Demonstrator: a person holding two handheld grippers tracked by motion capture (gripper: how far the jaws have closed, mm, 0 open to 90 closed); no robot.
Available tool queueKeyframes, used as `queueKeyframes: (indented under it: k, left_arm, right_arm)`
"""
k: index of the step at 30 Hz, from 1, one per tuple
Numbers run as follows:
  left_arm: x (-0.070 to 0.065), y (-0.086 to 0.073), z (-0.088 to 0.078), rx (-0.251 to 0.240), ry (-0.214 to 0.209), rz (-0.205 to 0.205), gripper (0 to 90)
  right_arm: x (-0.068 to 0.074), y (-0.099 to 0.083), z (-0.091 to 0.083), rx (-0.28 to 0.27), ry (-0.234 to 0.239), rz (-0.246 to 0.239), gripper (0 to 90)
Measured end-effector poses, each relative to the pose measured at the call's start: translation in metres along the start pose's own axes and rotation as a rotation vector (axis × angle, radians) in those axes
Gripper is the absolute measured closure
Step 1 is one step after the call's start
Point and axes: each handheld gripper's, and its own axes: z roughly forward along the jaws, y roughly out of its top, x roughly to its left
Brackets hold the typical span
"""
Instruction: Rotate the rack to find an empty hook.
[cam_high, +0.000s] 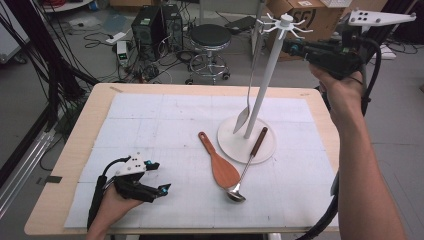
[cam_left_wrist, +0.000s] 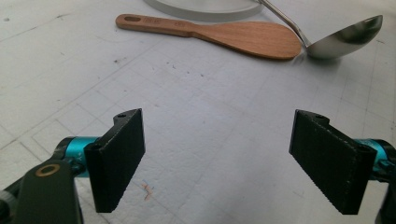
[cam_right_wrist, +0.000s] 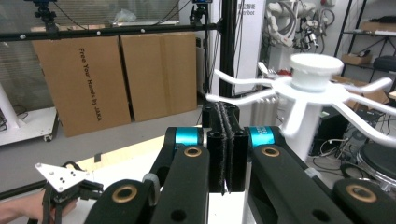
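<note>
Left tongs (cam_high: 159, 176) spread (empty), right tongs (cam_high: 288, 47) pressed together by one rack (cam_high: 264, 95); one paddle (cam_high: 219, 162), one ladle (cam_high: 243, 171), one hung turner (cam_high: 246, 100).

- Utensil stand (cam_high: 260, 100): white post, white round base, white hooks.
- Rice paddle (cam_high: 220, 162): reddish-brown wood.
- Ladle (cam_high: 239, 191): polished silver bowl, dark brown handle.
- Spatula (cam_high: 247, 107) on the stand: silver metal.
- Mat (cam_high: 150, 130): white with a faint grey grid.
- Bench (cam_high: 70, 165): pale wood.
- Left gripper (cam_high: 159, 177) and right gripper (cam_high: 289, 47): black jaws, turquoise collars.
</note>
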Motion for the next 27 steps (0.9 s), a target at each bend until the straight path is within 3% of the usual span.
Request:
queueKeyframes:
  k: [19, 21, 27]
  left_arm:
    - [-0.001, 0.0, 0.002, 0.002, -0.004, 0.008, 18.7]
    - [-0.001, 0.0, 0.002, 0.006, -0.005, 0.007, 18.7]
    - [-0.001, 0.0, 0.002, 0.002, -0.002, 0.003, 18.7]
  right_arm:
    - [-0.017, -0.004, -0.032, -0.02, -0.057, 0.032, 89.6]
    - [-0.017, -0.004, -0.033, -0.03, -0.058, 0.051, 89.6]
    - [-0.015, -0.003, -0.027, -0.023, -0.047, 0.041, 89.6]
